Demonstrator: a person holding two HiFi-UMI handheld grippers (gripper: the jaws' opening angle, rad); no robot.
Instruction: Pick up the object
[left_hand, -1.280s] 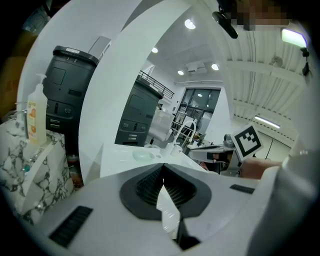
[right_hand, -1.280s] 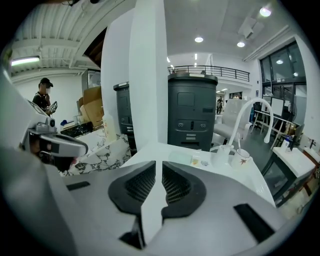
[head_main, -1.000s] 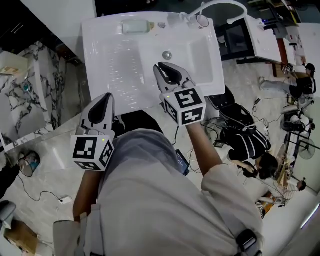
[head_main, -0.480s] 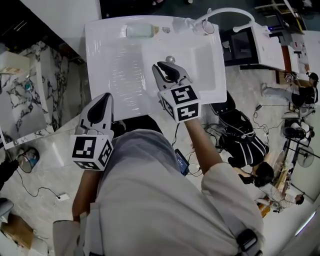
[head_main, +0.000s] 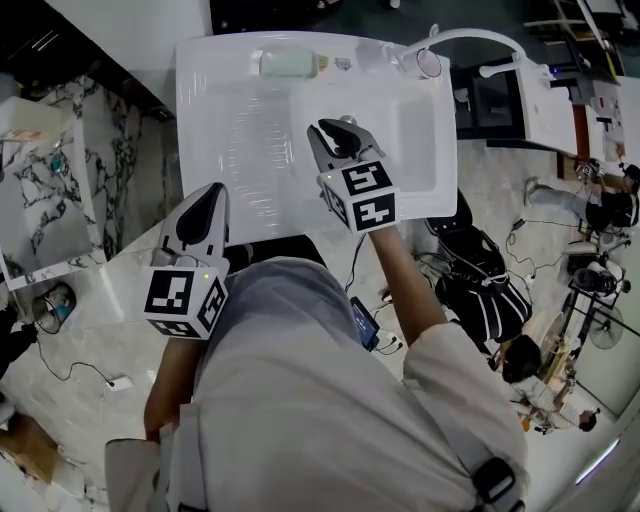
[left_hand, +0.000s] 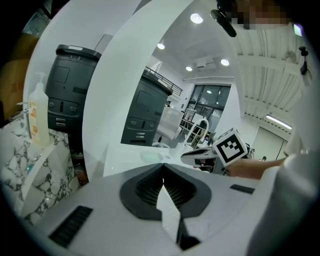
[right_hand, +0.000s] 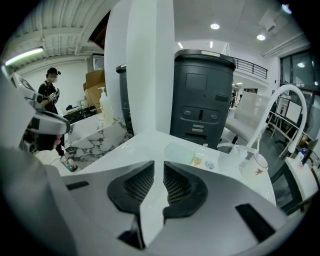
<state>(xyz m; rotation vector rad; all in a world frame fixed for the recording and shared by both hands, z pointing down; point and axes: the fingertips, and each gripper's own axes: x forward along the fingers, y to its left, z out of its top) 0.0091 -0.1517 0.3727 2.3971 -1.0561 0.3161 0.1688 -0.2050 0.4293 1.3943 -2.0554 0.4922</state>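
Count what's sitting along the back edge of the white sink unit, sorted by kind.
Pale green block: 1
Small packets: 2
White cup: 1
Total: 4

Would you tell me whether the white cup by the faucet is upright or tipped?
Upright: the white cup stands on its base by the faucet, mouth facing up.

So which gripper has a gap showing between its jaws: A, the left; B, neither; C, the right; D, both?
C: the right gripper's jaws have just been opening, with a narrow empty gap between them, while the left gripper's jaws meet.
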